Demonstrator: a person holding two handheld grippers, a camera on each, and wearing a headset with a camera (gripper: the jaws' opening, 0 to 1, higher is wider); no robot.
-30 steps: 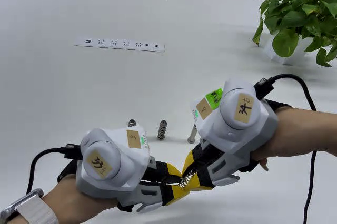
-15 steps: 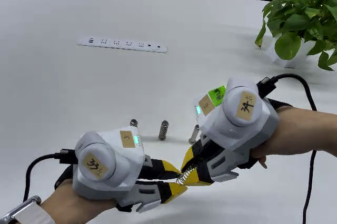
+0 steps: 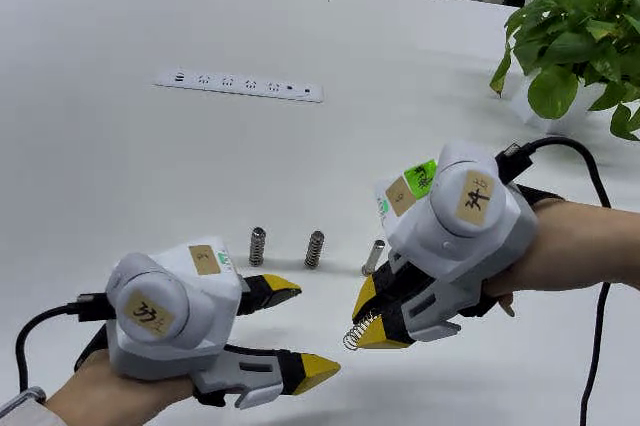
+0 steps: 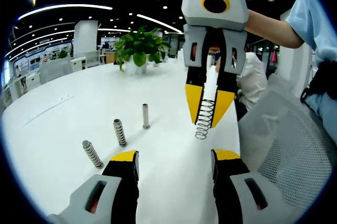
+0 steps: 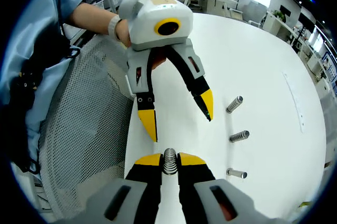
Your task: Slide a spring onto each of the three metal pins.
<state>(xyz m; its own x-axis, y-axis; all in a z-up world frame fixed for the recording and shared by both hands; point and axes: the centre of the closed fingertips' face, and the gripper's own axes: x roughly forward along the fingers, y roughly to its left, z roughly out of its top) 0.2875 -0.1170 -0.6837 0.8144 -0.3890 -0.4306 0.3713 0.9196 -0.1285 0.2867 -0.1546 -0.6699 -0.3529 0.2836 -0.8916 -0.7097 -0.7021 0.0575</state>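
Right gripper pinches spring near bare pin. Left gripper: fingers spread apart. Two sprung pins stand left of bare pin.

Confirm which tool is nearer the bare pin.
Right. The right tool, shut on a spring, hangs just short of the bare pin; the left tool, open, sits farther off to its left.

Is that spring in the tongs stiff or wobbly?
Likely light and bendy: the spring is thin, open wire coils. Part hangs beyond the right tongs, so it may wobble or slip. Dropped, it would probably roll.
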